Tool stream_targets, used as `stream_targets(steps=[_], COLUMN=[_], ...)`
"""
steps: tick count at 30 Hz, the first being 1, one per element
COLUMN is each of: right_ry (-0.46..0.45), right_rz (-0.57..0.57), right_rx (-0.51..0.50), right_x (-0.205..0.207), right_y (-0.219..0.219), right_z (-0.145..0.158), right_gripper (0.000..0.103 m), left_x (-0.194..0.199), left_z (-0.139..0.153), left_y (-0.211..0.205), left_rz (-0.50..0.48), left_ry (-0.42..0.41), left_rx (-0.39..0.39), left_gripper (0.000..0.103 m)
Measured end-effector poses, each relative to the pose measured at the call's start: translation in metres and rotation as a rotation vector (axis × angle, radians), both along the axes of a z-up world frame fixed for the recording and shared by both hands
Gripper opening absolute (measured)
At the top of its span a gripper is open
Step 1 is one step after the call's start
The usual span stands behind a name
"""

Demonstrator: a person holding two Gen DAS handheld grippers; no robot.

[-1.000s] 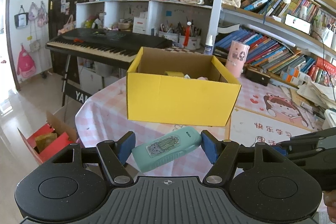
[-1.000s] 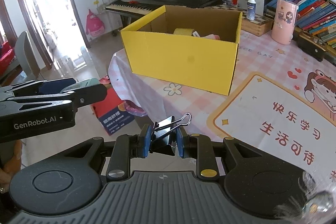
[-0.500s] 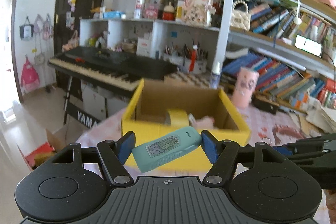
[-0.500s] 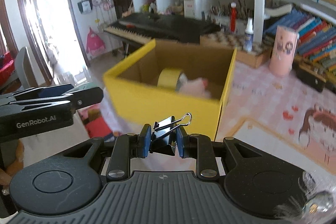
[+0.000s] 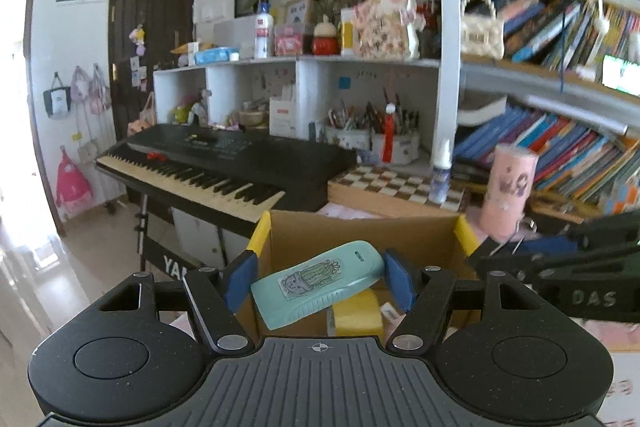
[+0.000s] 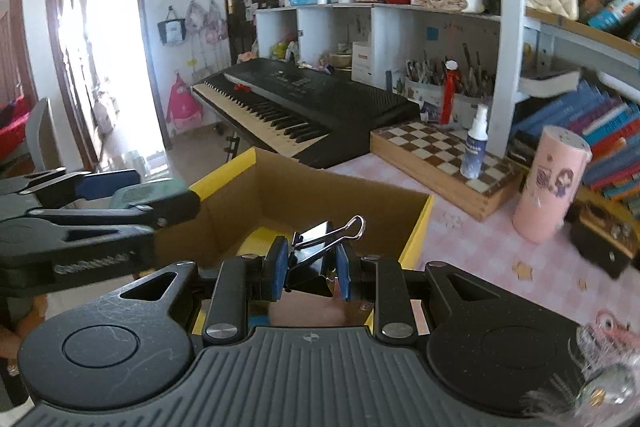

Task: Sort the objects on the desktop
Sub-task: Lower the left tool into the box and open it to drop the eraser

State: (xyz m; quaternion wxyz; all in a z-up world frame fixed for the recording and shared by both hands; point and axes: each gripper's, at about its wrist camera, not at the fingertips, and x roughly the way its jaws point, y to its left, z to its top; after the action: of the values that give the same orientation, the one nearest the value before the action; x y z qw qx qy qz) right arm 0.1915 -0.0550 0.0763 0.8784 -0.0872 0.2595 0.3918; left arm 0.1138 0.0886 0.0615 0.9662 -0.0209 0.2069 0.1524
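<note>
Hovering over the open yellow box (image 5: 362, 227), low centre of both frames. Left gripper (image 5: 317, 281) about half open and clamped end to end on a mint-green case (image 5: 318, 283) with a cactus sticker, tilted up to the right; right gripper (image 6: 310, 269) nearly closed on a black binder clip (image 6: 316, 251), wire handle sticking out to the upper right. Yellow tape roll (image 5: 356, 313) already lying in the box under the case.

Risks, as a judgement — both tools crowded over one opening, the left one filling the left edge of the right wrist view, so a knock between them likely on release. Case held only by its ends and slanted: could slip or pivot out early. Clip pinched on its sloped sides — might squirt loose, land on the pink checked cloth (image 6: 472, 239) instead of inside.
</note>
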Motion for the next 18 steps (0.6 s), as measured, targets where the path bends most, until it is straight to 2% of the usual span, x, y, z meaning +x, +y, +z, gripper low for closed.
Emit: stream_targets(steps=[6, 11, 18], right_ry=[-0.036, -0.063, -0.084], right_rz=[0.073, 0.143, 0.245], right_rx=[-0.068, -0.132, -0.221], right_x=[0.020, 0.029, 0.036], right_y=[0.013, 0.023, 0.037], right_z=[-0.011, -0.023, -0.042], right_gripper=[0.023, 0.023, 0.023], left_x=[0.030, 0.042, 0.050], left_z=[-0.028, -0.045, -0.058], left_y=[-0.002, -0.005, -0.005], left_rz=[-0.010, -0.025, -0.040], left_ry=[0.109, 0.185, 0.248], left_rx=[0.064, 0.080, 0.078], left_gripper=[0.068, 0.068, 0.069])
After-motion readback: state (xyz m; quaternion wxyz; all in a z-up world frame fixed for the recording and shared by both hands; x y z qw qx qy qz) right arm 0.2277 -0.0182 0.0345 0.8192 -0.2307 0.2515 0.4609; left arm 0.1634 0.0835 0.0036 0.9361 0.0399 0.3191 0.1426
